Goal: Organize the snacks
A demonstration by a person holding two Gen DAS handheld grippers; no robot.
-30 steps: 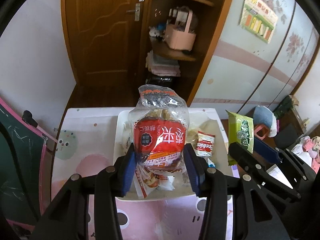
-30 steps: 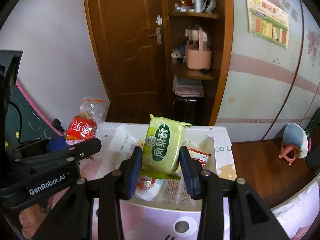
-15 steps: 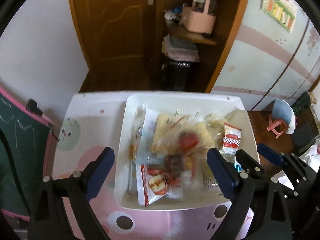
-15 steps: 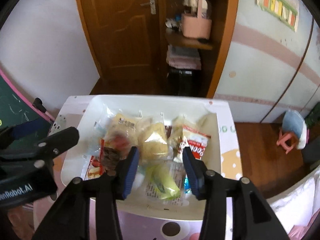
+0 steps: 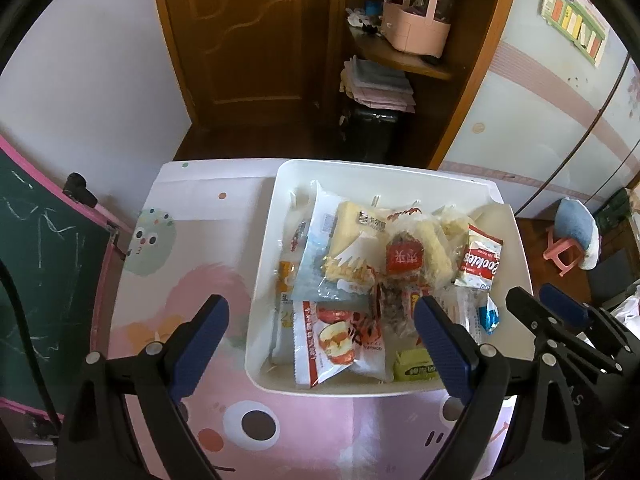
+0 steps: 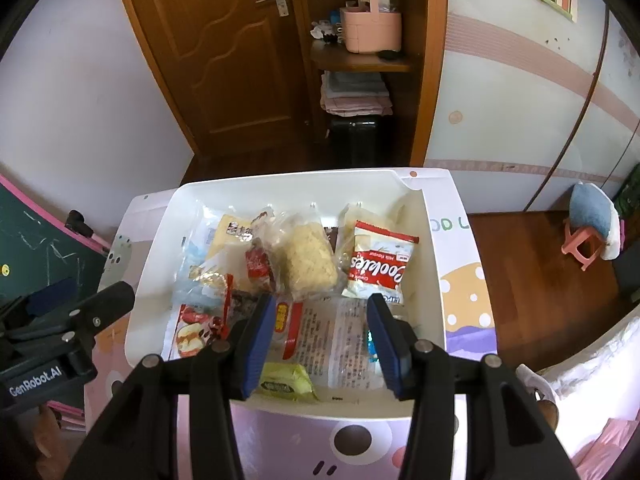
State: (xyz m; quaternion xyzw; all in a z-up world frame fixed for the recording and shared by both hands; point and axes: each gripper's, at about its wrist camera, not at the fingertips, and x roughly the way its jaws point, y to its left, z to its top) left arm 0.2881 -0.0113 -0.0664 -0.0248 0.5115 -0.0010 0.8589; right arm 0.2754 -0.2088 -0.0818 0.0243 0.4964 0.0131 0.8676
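A white bin (image 5: 384, 176) (image 6: 288, 186) on the pink table holds several snack packets. The clear bag with a red label (image 5: 404, 258) (image 6: 258, 266) lies in the middle of the pile. The green packet (image 5: 414, 366) (image 6: 286, 380) lies at the bin's near edge. A red-and-white Cookies pack (image 5: 482, 266) (image 6: 380, 266) lies at the right. My left gripper (image 5: 320, 344) is wide open and empty above the bin's near left side. My right gripper (image 6: 320, 334) is open and empty above the bin's near edge.
A green chalkboard (image 5: 36, 248) with a pink frame stands at the left. A brown door (image 5: 248, 36) and shelves with a pink basket (image 5: 414, 28) are behind the table. A small pink stool (image 5: 570, 240) stands on the floor at the right.
Both grippers opened and let go: the red-label bag and the green packet dropped into the bin. Both cameras now tilt down at the bin.
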